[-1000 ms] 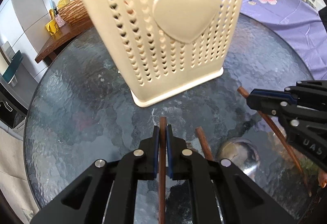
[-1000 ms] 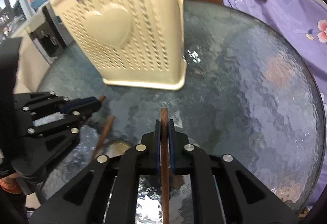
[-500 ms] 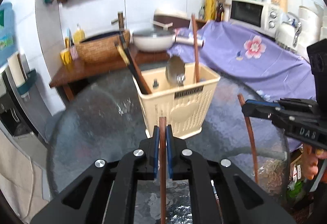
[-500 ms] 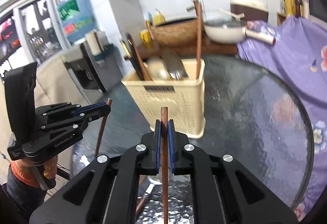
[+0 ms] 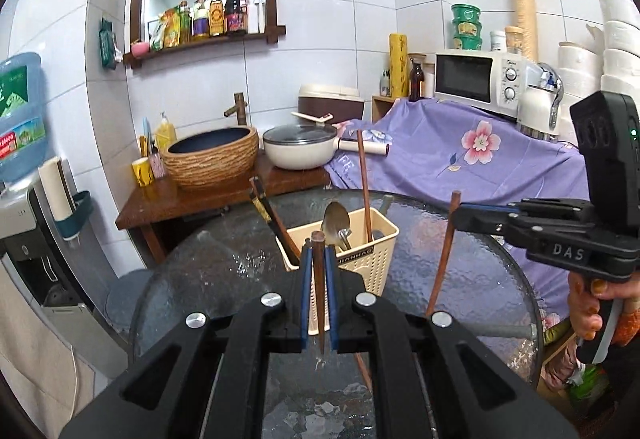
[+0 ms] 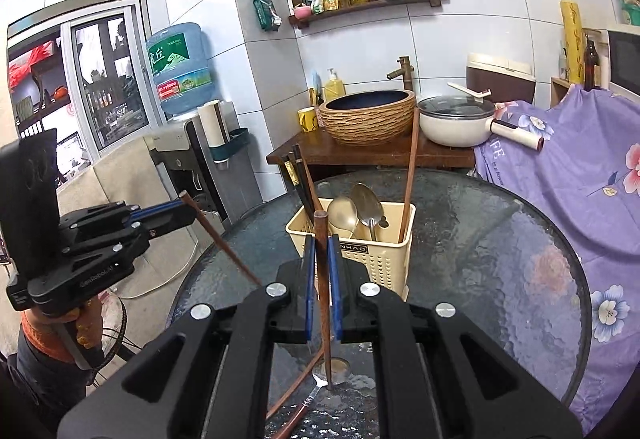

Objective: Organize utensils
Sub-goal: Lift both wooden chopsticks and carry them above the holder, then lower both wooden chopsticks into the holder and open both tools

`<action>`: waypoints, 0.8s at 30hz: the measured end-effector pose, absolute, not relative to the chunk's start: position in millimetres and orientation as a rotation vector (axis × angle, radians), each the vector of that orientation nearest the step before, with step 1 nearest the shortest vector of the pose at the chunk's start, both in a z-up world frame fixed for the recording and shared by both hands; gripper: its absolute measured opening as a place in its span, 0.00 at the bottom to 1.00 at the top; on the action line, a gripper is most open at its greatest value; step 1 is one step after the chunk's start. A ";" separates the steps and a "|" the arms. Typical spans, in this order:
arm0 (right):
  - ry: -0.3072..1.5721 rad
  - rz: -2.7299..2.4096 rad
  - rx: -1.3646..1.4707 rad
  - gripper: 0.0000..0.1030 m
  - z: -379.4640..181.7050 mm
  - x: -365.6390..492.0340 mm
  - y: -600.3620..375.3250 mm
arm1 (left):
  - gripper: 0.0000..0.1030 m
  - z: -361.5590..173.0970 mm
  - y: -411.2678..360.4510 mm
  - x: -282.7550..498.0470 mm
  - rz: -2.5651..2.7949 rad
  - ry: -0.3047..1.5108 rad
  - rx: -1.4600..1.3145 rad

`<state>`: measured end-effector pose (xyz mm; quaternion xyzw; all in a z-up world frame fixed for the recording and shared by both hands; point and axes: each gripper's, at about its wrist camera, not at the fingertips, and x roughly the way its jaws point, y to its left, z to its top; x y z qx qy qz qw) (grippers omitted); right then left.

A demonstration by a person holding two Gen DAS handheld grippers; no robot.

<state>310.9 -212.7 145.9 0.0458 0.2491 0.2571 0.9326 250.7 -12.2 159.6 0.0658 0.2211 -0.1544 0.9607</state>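
My left gripper point(image 5: 318, 253) is shut on a brown wooden chopstick point(image 5: 319, 295), held upright above the round glass table point(image 5: 460, 279). Beyond its tip stands the cream perforated utensil basket point(image 5: 380, 251), with spoons point(image 5: 335, 219), one brown chopstick and dark chopsticks inside. My right gripper point(image 5: 457, 214) hovers right of the basket, shut on a second brown chopstick point(image 5: 442, 259) that hangs down. In the right wrist view that gripper point(image 6: 321, 243) grips its chopstick point(image 6: 323, 291) before the basket point(image 6: 384, 263), and the left gripper point(image 6: 187, 203) is off to the left. A spoon point(image 6: 320, 385) and loose chopsticks point(image 6: 294, 395) lie on the glass below.
Behind the table a wooden counter point(image 5: 192, 199) carries a woven basin point(image 5: 212, 159) and a white lidded pot point(image 5: 300, 151). A purple flowered cloth point(image 5: 460, 159) covers furniture to the right, with a microwave point(image 5: 476, 83) on it. A water dispenser point(image 6: 180, 71) stands to the left.
Both grippers have risen well above the table, each with its chopstick, and tilted up. The basket, close in front before, now sits lower and farther, with its contents showing.
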 end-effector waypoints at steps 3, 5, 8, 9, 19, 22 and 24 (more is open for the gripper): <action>0.504 0.529 0.082 0.07 149.3 310.0 -211.7 | 0.07 161.8 -11.8 251.6 -0.314 0.443 0.133; 0.495 0.528 0.072 0.07 152.9 308.9 -210.1 | 0.07 164.8 -11.3 251.1 -0.314 0.438 0.130; 0.486 0.528 0.058 0.07 160.4 308.2 -208.2 | 0.07 170.3 -12.5 250.8 -0.320 0.431 0.124; 0.484 0.527 0.053 0.07 162.4 308.1 -207.6 | 0.07 172.3 -13.2 250.8 -0.321 0.428 0.126; 0.464 0.544 0.035 0.07 196.7 312.1 -202.6 | 0.07 207.5 -19.7 252.1 -0.331 0.376 0.136; 0.448 0.540 0.015 0.07 213.0 313.8 -199.7 | 0.07 222.3 -19.6 255.1 -0.326 0.356 0.128; 0.437 0.530 0.003 0.07 225.5 315.5 -197.9 | 0.07 232.6 -21.0 257.6 -0.320 0.342 0.133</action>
